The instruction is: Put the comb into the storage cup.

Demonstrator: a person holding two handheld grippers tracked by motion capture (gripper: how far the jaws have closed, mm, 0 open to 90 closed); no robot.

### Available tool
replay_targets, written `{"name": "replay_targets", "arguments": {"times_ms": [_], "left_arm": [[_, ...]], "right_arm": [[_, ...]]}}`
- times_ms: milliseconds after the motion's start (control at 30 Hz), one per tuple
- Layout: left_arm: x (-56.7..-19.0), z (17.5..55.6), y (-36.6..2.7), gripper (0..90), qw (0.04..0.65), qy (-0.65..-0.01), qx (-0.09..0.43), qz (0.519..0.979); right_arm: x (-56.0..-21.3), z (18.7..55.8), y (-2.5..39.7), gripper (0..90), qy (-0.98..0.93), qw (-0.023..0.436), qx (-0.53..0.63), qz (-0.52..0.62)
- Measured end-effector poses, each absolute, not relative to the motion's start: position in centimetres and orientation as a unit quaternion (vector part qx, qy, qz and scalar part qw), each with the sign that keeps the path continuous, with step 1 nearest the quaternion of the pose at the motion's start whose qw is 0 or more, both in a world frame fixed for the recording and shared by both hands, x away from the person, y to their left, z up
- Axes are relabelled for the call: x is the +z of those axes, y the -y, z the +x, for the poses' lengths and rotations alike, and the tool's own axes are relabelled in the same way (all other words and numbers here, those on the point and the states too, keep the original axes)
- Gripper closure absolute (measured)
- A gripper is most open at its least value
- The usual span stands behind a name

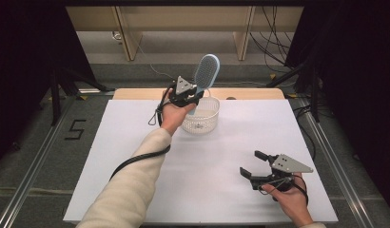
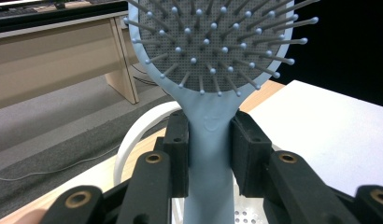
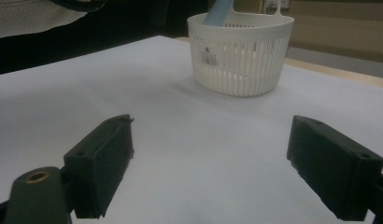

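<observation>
White sheeting covers the bench (image 1: 136,156), with a strip of pale wood along its far edge and a grey floor and wooden furniture beyond; the left gripper (image 1: 186,92) is held above the far middle of the bench, its jaws clamped on the neck of a light blue hairbrush (image 1: 206,72); in the left gripper view the black pads (image 2: 178,154) press the handle from both sides just below the bristled head, and the hairbrush (image 2: 210,135) stands roughly upright, bristles facing the camera; in the high view its head rises up and away from the gripper, while the lower end of the handle dips into a white slotted basket (image 1: 202,121) that sits on the bench just beside the person's left hand (image 1: 173,114); a cream sleeve (image 1: 131,185) runs back from that hand to the near edge; the right gripper (image 1: 252,166) hovers low over the near right part of the bench, well apart from the basket, its jaws spread wide and holding nothing; in the right gripper view the basket (image 3: 241,56) stands ahead between the parted jaws, with the blue handle (image 3: 217,11) showing over its rim.
</observation>
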State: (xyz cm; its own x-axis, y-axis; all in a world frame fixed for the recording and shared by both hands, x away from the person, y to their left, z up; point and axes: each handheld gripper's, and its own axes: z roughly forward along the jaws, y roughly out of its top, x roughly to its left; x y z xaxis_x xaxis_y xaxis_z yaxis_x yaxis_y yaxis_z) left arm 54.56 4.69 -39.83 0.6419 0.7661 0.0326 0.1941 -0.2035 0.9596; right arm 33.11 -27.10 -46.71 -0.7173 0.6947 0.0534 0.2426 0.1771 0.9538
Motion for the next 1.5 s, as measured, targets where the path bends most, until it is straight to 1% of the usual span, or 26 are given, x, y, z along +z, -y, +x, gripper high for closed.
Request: {"name": "replay_targets", "arguments": {"times_ms": [1500], "left_arm": [[-41.2,54.7,-4.5,69.8,0.527,-0.319,0.254,0.746]], "right_arm": [[-46.7,33.1,27.1,15.3,-0.741,0.202,0.558,0.316]]}}
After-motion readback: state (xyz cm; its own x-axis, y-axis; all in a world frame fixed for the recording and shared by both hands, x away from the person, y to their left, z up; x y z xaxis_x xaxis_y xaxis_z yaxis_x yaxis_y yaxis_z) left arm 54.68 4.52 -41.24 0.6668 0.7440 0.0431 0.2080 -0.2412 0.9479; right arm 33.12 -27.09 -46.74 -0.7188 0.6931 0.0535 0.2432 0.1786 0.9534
